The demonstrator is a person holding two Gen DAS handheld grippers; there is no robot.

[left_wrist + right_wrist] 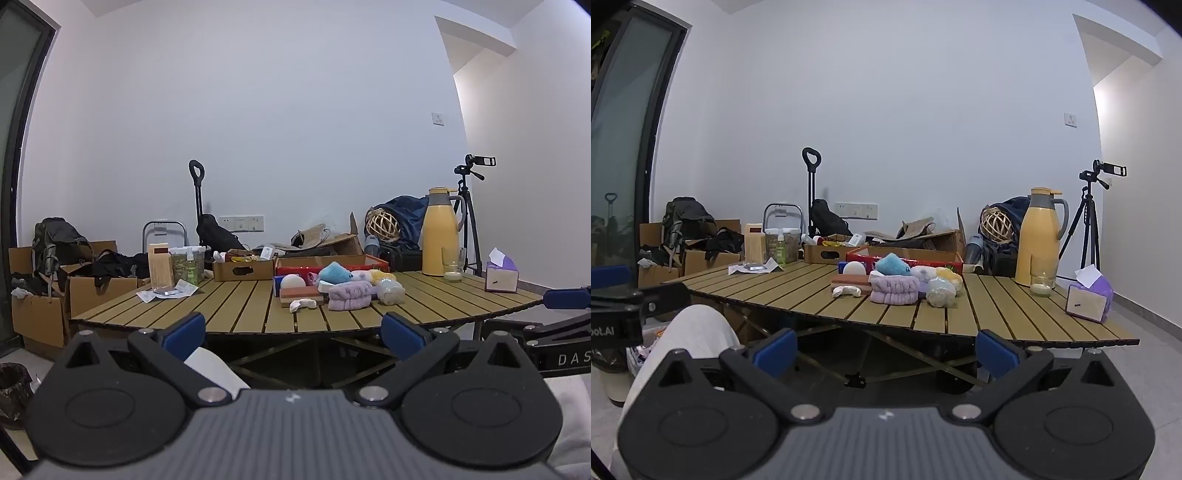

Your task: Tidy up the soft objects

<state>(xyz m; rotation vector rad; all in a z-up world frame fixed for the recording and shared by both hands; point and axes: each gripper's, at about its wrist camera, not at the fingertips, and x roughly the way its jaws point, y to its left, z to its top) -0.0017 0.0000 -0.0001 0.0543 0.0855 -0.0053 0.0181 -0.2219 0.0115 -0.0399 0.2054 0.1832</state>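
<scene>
A pile of soft things lies mid-table: a lilac towel (349,295) (894,290), a blue plush (333,273) (892,264), a pale mesh puff (390,291) (940,292), a yellow plush (949,275), a white ball (293,282) (854,268) and a small white sock (303,304) (846,291). A red box (332,263) (905,256) stands just behind them. My left gripper (293,332) is open and empty, below the table's near edge. My right gripper (886,349) is open and empty, also in front of the table.
On the slatted table (236,306) (997,314) stand a yellow thermos (439,232) (1039,236), a glass (1042,280), a purple tissue box (501,275) (1087,301), a cardboard tray (242,269) and jars (188,264). Boxes and bags sit behind; a tripod (1087,218) stands right.
</scene>
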